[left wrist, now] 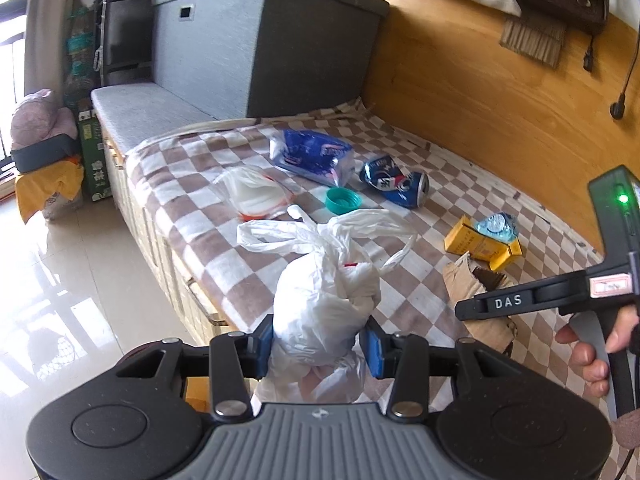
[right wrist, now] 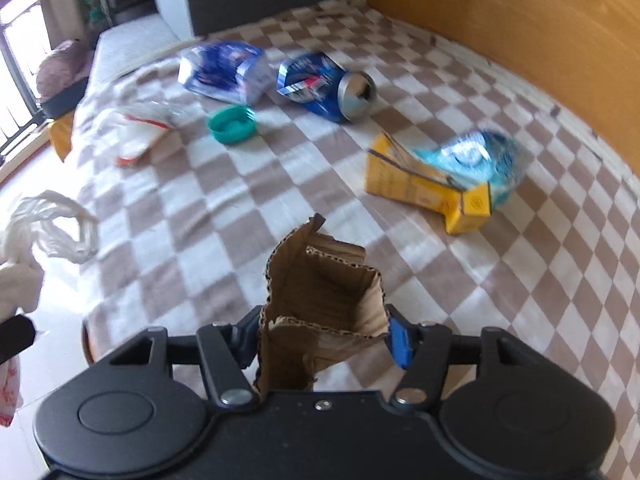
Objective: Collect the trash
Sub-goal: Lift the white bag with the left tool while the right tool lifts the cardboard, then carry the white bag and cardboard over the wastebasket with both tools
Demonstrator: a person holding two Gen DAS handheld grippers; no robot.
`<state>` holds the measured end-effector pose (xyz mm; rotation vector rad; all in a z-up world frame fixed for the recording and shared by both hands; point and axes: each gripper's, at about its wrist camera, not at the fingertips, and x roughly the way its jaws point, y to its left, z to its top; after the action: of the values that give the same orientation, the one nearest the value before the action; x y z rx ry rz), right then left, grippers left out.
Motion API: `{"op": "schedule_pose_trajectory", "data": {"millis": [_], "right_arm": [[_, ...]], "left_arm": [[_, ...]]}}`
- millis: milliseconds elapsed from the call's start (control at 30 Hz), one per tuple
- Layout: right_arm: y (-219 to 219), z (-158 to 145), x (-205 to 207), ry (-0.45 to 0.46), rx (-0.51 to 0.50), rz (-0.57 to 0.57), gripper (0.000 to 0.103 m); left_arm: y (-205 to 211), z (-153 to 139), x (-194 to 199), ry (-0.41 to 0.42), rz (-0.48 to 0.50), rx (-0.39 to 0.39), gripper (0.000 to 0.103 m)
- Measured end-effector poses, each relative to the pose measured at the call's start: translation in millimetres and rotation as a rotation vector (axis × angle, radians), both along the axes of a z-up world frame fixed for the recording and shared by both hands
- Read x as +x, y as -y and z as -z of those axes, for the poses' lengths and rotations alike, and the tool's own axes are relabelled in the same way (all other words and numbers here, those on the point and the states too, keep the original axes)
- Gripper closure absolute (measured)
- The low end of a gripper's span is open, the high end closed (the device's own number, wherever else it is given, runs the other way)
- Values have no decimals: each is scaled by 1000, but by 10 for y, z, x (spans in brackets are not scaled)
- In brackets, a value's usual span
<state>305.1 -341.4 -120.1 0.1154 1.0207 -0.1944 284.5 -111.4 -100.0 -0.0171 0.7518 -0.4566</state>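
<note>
Between my right gripper (right wrist: 324, 340) pads: torn cardboard piece (right wrist: 320, 292), pinched, long axis pointing away; left gripper (left wrist: 316, 344) clamps white bag (left wrist: 320, 300).

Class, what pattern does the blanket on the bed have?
The blanket has a brown-and-white checked pattern, clearest in the right wrist view.

Between the pads of my left gripper (left wrist: 316, 344) sits a tied plastic bag (left wrist: 320, 300), at the near left edge of the bed (right wrist: 224, 216). My right gripper (right wrist: 324, 340) holds a piece of cardboard (right wrist: 320, 300) to the right of it, over the bed's near part. On the bed beyond, a flat pouch (left wrist: 252, 190) lies far left, a cap (left wrist: 343, 200) right of it, a tissue pack (left wrist: 312, 156) behind the cap, and a crushed can (left wrist: 394, 182) right of the pack. A small box (left wrist: 480, 244) lies at the right, nearer than the can, with a crumpled wrapper (left wrist: 496, 226) on it. The wooden wall (left wrist: 500, 100) runs along the bed's right side.
</note>
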Motion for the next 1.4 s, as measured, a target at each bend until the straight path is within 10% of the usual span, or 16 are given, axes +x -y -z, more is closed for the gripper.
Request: {"op": "schedule_pose_trajectory", "data": {"millis": [800, 1400], "right_arm": [[-1812, -256, -25, 180, 82, -343, 41], [-2629, 1079, 473, -6, 117, -480, 41]], "left_arm": [[-1429, 161, -44, -33, -301, -33, 58], [-2058, 1449, 508, -262, -511, -84, 58]]}}
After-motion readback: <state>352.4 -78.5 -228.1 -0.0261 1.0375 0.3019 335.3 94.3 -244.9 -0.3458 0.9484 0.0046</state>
